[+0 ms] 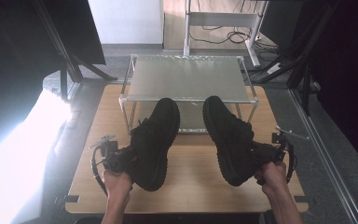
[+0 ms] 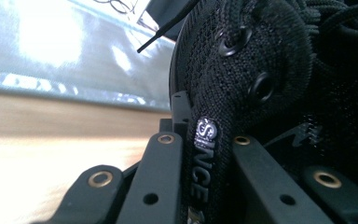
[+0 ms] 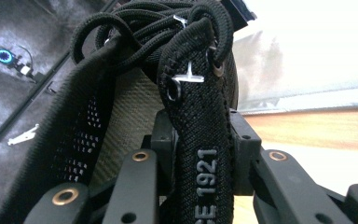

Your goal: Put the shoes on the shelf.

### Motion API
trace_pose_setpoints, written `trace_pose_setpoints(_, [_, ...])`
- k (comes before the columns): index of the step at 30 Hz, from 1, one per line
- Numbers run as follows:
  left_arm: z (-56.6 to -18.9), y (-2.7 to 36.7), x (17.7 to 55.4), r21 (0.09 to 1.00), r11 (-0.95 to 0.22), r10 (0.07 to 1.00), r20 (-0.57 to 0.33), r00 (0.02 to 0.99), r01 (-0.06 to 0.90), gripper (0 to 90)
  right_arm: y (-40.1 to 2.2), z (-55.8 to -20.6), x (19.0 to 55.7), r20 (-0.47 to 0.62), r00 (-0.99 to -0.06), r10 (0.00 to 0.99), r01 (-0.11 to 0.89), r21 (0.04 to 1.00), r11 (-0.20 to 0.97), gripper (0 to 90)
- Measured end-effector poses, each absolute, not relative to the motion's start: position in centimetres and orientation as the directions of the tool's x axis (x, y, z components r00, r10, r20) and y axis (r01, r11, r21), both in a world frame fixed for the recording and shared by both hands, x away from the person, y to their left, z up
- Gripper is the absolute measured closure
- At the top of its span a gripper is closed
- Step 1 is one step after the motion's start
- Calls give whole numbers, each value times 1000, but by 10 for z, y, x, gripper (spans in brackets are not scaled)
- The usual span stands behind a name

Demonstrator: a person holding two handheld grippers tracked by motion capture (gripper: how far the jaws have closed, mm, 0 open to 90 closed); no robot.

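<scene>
High view: 2 black shoes, left shoe (image 1: 154,140); right shoe (image 1: 230,137); 2 claws clamped, seemingly.

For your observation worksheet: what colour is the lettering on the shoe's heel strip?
White on the black heel strip, best seen in the right gripper view.

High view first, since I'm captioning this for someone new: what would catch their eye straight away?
Two black shoes, the left shoe and the right shoe, held up side by side over the wooden table, toes toward a small metal rack. The left gripper and right gripper each clamp a shoe by its heel edge, jaws shut on the lettered strip.
</scene>
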State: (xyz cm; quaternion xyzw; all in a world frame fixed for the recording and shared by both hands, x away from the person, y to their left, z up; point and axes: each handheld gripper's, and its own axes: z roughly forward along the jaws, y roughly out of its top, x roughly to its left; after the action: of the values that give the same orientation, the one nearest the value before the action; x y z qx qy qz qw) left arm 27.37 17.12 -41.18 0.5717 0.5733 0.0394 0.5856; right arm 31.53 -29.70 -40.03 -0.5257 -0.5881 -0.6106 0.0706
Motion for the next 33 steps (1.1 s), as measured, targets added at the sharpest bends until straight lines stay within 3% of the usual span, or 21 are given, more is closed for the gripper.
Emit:
trace_pose_setpoints(13, [-384,153,297,699,421,654,-676,341,579,877,-278,-375,330,765,-432,476,695,620,-364,697])
trace_pose_setpoints(33, [-353,135,353,637,515,614,-741,271,574,876,-249,-344,373,772,-390,502,653,616,-440,696])
